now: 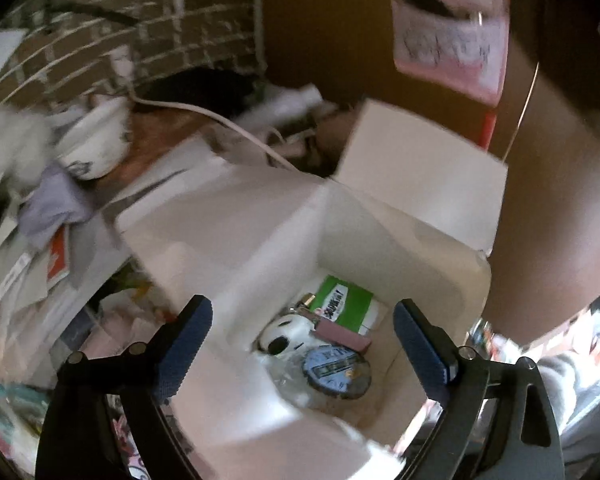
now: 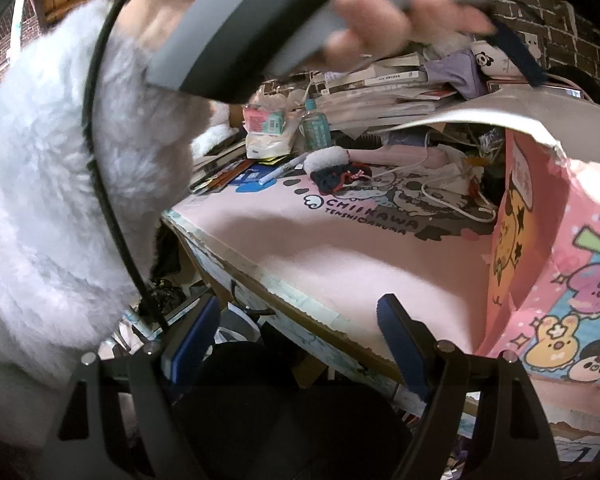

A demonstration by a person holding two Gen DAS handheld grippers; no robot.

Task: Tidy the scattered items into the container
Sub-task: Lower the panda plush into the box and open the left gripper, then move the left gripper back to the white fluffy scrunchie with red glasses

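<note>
The left gripper (image 1: 304,344), jaws apart and empty, is held over the box (image 1: 416,236); a drop seems done. The right gripper (image 2: 296,344), also spread empty, should be sent to the pen (image 2: 282,171) beyond the box

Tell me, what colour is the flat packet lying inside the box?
Green and white with dark lettering; the flat packet shows best in the left wrist view.

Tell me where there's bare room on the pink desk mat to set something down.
The pink mat is bare along the near desk edge, between the Chiikawa print and the pink box. Further back it is crowded: bottle, pen, white cable, stacked books.
</note>
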